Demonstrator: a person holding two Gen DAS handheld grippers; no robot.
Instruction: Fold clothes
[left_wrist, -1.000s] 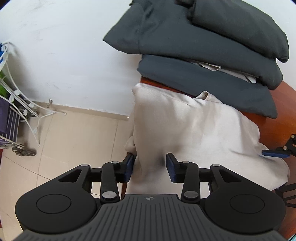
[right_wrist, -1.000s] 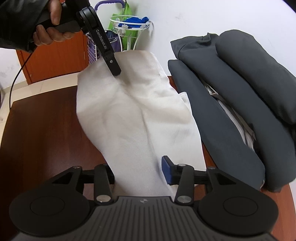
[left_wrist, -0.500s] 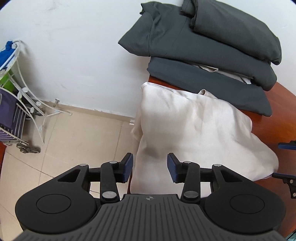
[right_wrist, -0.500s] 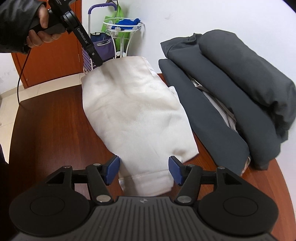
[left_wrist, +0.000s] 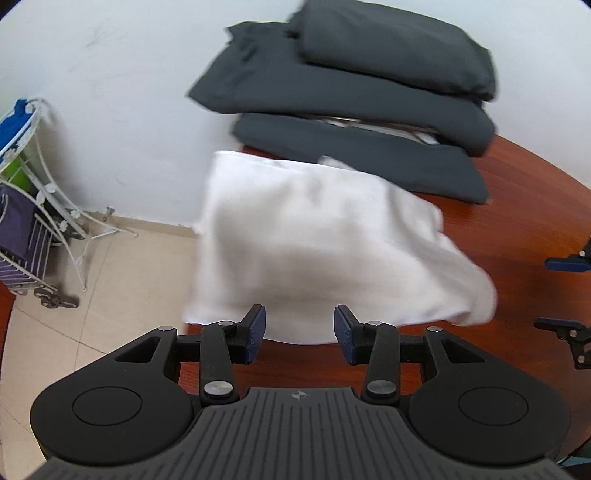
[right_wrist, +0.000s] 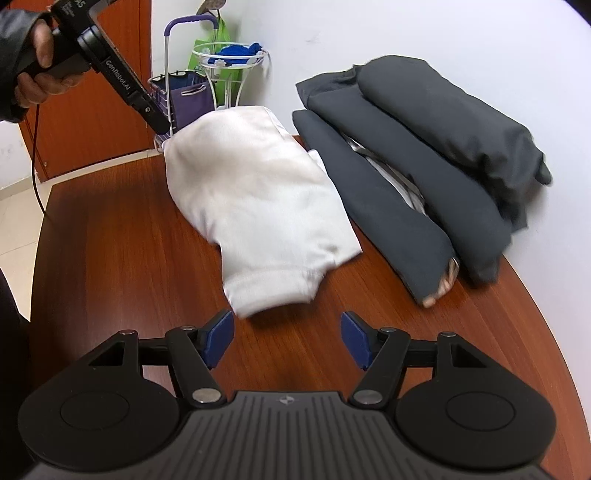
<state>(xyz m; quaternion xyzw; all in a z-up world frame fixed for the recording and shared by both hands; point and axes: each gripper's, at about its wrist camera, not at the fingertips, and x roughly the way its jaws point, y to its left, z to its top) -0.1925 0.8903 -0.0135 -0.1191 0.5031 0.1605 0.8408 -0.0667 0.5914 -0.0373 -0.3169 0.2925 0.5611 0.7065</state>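
Note:
A folded cream-white garment (left_wrist: 317, 243) (right_wrist: 258, 199) lies on the reddish-brown wooden table (right_wrist: 118, 266), one end at the table's edge. My left gripper (left_wrist: 299, 332) is open and empty, just short of the garment's near end. My right gripper (right_wrist: 286, 338) is open and empty, a little back from the garment's other end. The left gripper also shows in the right wrist view (right_wrist: 155, 122) at the garment's far end, held by a hand. The right gripper's fingers (left_wrist: 565, 264) show at the right edge of the left wrist view.
A stack of folded dark grey clothes (right_wrist: 424, 170) (left_wrist: 362, 99) lies beside the white garment, against the white wall. Beyond the table edge stand a white wire rack (right_wrist: 231, 74) and a purple trolley bag (right_wrist: 188, 99) on a tiled floor (left_wrist: 103, 280).
Both grippers have let go of the white garment and drawn back. The garment has dropped flat onto the table. The right gripper has opened wide.

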